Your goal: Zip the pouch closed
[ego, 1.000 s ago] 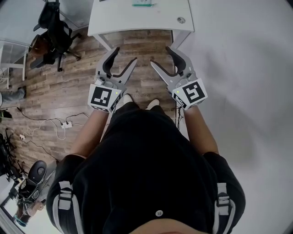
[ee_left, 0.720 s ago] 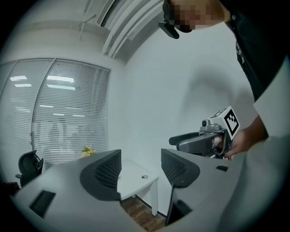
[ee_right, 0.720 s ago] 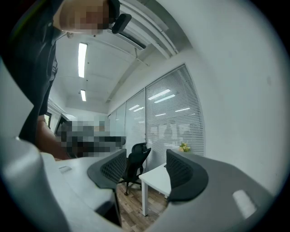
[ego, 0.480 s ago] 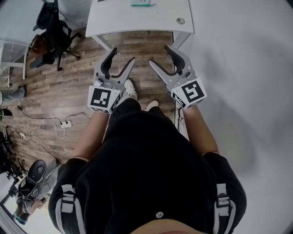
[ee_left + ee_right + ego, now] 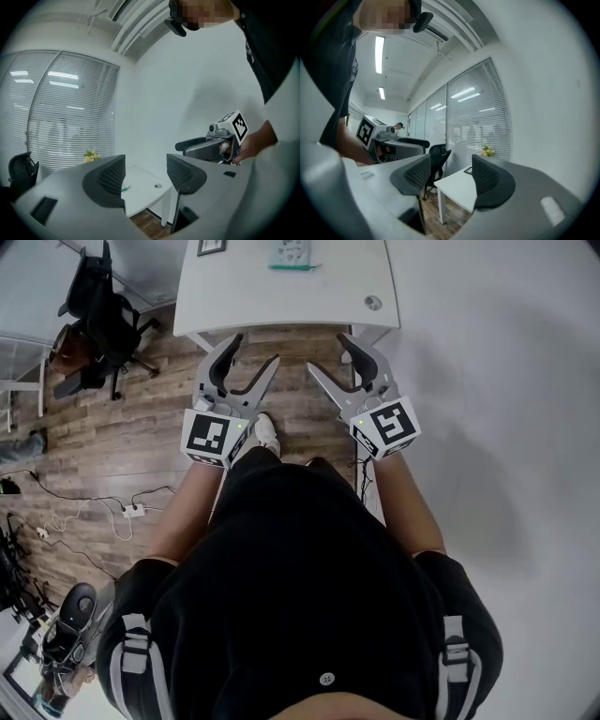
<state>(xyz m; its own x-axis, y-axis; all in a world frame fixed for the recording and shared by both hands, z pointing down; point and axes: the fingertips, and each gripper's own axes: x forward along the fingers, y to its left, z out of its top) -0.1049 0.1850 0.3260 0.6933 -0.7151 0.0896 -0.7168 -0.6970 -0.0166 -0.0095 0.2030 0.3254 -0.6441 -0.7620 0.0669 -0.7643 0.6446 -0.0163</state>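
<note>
While both tongs gape empty, the pouch lies well apart from them on the worktop.
The grey left tongs [image 5: 255, 350] hold nothing between parted jaws. Beyond, on the white rectangular worktop [image 5: 244, 287], sits what seems the small pale green-edged pouch [image 5: 291, 253], its zip too small to see. It is probably light and floppy: pin the fabric end, pinch the slider tab. The grey right tongs [image 5: 326, 352] are likewise spread.
</note>
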